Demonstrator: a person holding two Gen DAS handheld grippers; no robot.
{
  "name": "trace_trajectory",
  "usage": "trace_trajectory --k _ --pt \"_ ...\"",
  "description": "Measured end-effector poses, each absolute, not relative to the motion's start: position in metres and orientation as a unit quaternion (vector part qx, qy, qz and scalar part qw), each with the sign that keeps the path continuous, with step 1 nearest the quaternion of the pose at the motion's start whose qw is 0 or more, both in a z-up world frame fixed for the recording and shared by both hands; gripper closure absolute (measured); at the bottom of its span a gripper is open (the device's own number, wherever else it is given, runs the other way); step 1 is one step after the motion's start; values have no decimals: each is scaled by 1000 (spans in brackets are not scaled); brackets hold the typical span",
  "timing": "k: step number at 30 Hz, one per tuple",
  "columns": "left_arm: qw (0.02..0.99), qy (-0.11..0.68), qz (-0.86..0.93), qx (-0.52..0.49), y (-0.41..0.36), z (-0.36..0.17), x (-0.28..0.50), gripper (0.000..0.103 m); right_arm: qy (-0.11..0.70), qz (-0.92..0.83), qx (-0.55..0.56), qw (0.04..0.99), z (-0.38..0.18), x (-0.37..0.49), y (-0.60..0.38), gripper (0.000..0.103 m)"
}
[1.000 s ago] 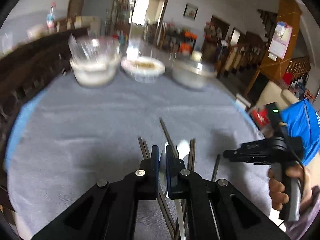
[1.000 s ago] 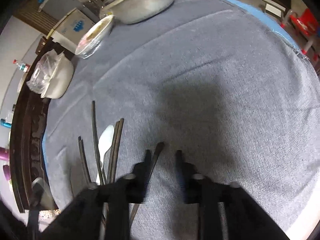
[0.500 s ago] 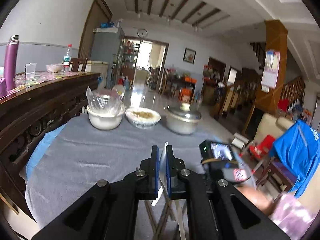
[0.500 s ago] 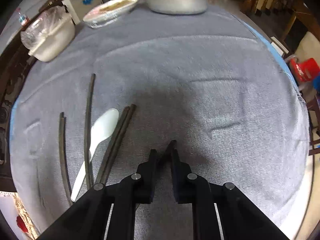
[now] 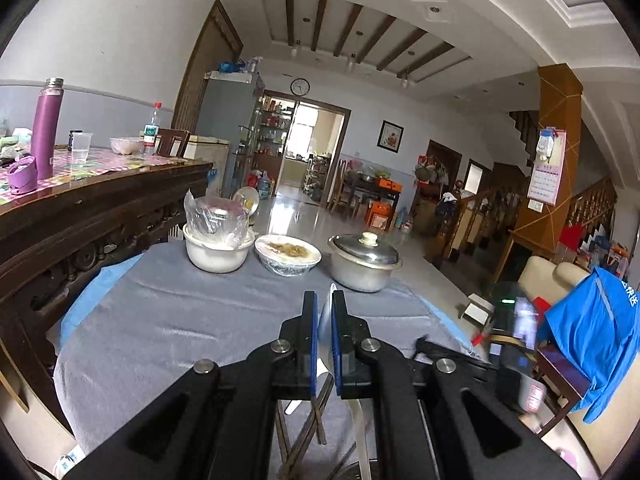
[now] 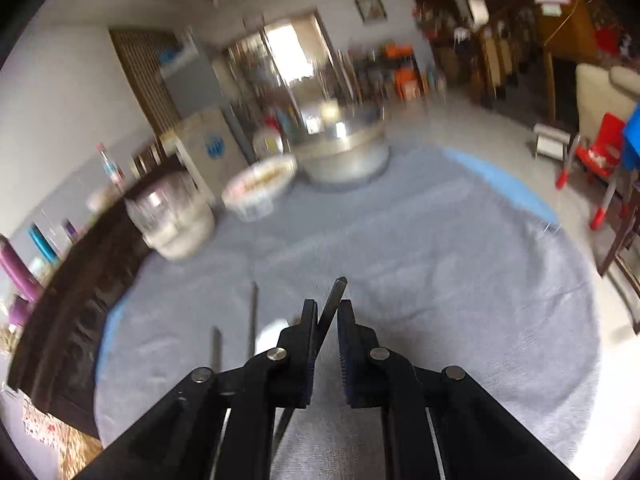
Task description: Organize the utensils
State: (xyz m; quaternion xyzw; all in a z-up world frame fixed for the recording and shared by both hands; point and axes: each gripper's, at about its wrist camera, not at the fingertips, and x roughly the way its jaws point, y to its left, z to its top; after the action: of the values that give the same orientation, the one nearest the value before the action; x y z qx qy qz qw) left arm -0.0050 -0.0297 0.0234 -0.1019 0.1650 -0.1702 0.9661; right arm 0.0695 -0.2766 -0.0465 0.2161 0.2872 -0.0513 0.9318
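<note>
Utensils were split between the two grippers and the cloth: a white plastic spoon [image 5: 325,312] was clamped edge-on in the left gripper [image 5: 324,332], its bowl showing between the pads and its handle trailing down toward 6 o'clock under the fingers, clear of the table. The right gripper [image 6: 325,320] had just been closing and was pinched on a dark chopstick [image 6: 334,300], whose squared tip stuck out past the fingertips toward 12 o'clock, with the shaft running back under the jaws. Loose chopsticks [image 6: 252,320] lay on the grey tablecloth [image 6: 440,280] at about 9 o'clock from the right gripper; in the left wrist view more of them crossed below the fingers at 6 o'clock. At the far side of the cloth, near 12 o'clock, stood a white bowl covered with plastic film [image 5: 218,246], a dish of food [image 5: 288,255] and a lidded metal pot [image 5: 365,264], in a row just beside one another. Judgement: the step in hand looked like carrying both pieces to a sorting spot. The right wrist view was motion-blurred, so a slower carry would be wise. The chopstick was held near one end, so it could pivot; keep it level and set the long end down first. Spoon grip looked narrow: avoid twisting the wrist.
</note>
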Motion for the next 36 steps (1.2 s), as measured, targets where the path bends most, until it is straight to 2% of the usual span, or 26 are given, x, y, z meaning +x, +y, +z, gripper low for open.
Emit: trace_trajectory --k 6,21,29,36 --pt "967 161 -165 -110 -30 29 -13 97 181 -56 207 960 -1 -1 -274 96" --pt "969 149 -141 -135 -26 33 -33 97 59 -31 208 976 57 -95 -267 96" --pt "968 151 -136 -147 -28 29 -28 97 26 -9 223 974 70 -118 -264 96" --pt "966 154 -135 -155 -29 17 -24 97 36 14 218 975 64 -122 -250 96"
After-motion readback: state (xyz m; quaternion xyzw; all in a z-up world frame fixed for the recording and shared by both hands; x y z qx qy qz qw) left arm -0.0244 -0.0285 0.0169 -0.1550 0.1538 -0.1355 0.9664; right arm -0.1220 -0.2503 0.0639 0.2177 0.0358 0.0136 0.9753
